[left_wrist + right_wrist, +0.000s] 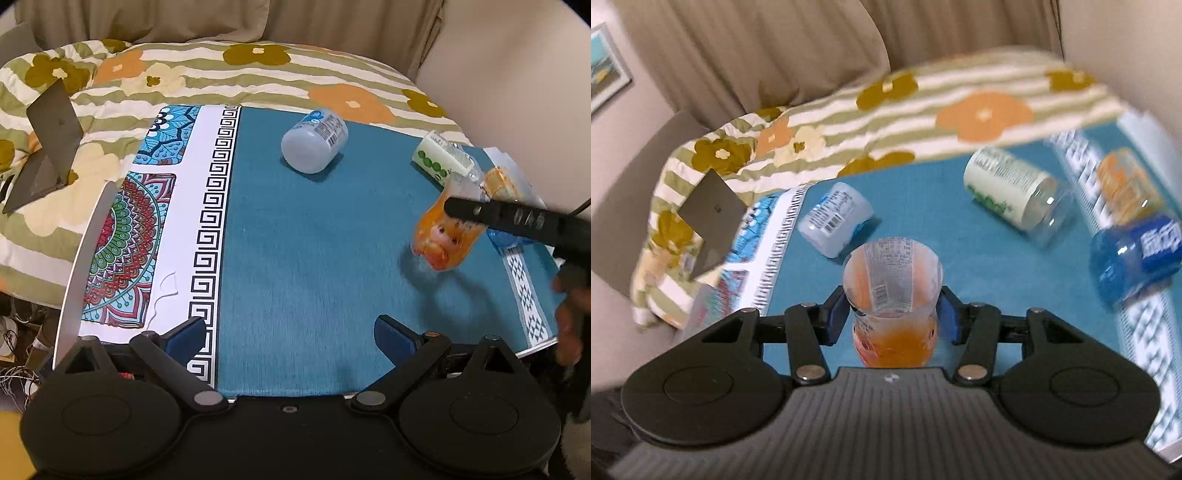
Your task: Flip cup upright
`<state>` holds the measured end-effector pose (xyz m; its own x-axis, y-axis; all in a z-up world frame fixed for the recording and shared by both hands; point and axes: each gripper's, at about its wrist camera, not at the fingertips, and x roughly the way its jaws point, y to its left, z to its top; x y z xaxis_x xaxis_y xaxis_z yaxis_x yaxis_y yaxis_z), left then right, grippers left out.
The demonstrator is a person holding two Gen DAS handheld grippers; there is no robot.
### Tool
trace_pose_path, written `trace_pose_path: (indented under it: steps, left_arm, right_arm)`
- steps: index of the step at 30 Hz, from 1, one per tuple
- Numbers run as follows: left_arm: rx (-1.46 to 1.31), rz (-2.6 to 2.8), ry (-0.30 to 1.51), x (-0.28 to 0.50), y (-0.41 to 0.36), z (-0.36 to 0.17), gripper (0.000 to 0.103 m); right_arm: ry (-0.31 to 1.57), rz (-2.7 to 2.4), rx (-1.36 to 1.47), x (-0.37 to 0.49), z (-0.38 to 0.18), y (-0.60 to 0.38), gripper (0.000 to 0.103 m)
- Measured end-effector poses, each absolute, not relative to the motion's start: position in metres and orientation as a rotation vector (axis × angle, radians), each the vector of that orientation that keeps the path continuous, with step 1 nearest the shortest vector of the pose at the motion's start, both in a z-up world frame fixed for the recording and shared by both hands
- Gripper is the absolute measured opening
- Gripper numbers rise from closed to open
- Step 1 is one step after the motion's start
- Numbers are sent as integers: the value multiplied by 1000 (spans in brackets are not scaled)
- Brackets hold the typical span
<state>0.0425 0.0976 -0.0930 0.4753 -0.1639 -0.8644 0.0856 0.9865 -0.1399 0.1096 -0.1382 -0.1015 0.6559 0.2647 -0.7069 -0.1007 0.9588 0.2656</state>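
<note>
My right gripper (892, 317) is shut on an orange clear plastic cup (892, 295), its open mouth pointing away from the camera. In the left wrist view the same cup (445, 236) hangs tilted above the teal mat (314, 240), with the right gripper's black finger (498, 216) across it. My left gripper (291, 338) is open and empty above the mat's near edge.
A white-blue cup (314, 142) lies on its side at the far middle of the mat. A green-white cup (1012, 190), a second orange cup (1126, 184) and a blue cup (1137, 254) lie at the right. A laptop (48, 144) rests on the floral quilt at left.
</note>
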Motion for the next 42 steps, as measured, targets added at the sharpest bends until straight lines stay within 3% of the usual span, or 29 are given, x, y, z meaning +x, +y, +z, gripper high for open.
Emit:
trace_pose_path:
  steps: [17,20,27,29,42]
  left_arm:
    - [-52,-141,1030,25,89,-98,99]
    - [-44,-136,1030,24,89,-99,99]
    - [-47,-129,1025,23,89,-97,99]
    - [-42,-120,1021,23,87,-94,99]
    - [-1,-130,953,28,62,-39,103]
  right_arm:
    - [653,233,-38,68,-143,-113,71]
    - [665,229,-35,68,-145,-112,77]
    - [671,216,-19,68,-145,-113,102]
    - [683,216,-10,69,-144,-114,103]
    - [850,140,52,53,-58,-153,103]
